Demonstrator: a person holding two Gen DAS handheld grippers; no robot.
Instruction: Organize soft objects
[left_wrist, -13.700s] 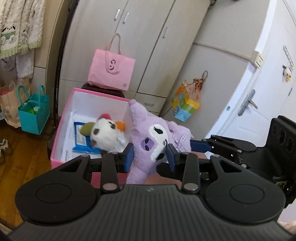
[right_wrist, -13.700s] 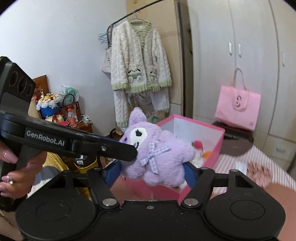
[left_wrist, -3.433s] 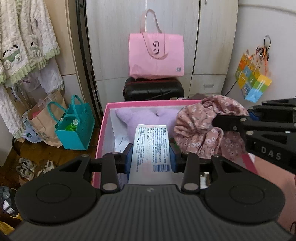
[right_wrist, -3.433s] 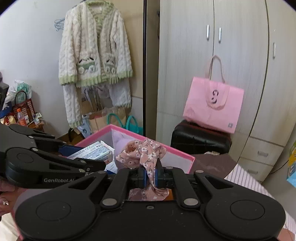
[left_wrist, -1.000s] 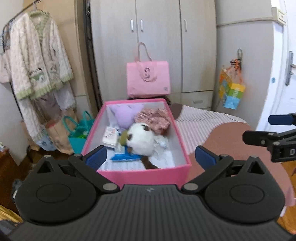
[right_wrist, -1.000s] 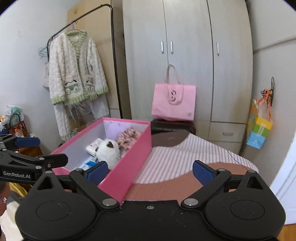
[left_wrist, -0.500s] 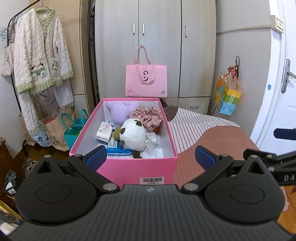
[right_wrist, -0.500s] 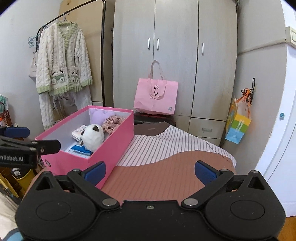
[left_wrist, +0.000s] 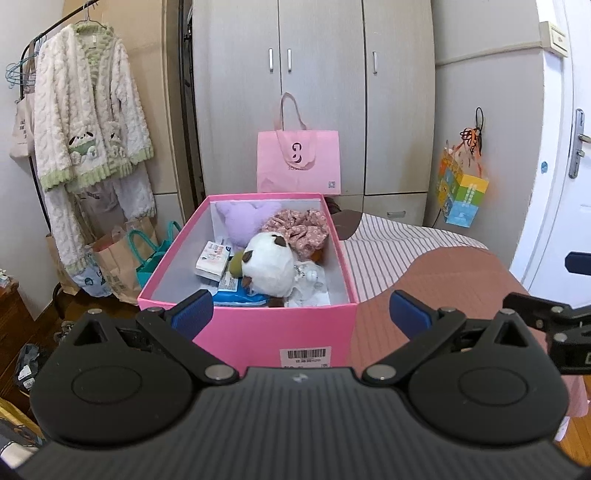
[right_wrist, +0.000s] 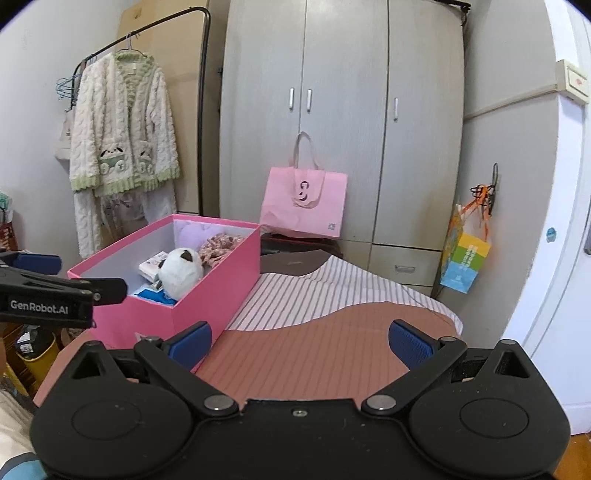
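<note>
Both the left gripper (left_wrist: 301, 312) and right gripper (right_wrist: 301, 339) are spread wide, empty. Soft toys (left_wrist: 271, 264) lie inside the pink box (left_wrist: 273, 332), frame centre. Judgement: sorting looks complete; keep clear of the box.

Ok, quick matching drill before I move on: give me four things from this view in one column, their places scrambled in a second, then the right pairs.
Things:
1. purple plush
2. floral scrunchie
3. pink tote bag
4. left gripper

Places:
A. leaning on the wardrobe
B. open, in front of the pink box
C. box's far end
D. in the box, right of the purple plush

Pairs: 1-C, 2-D, 3-A, 4-B
</note>
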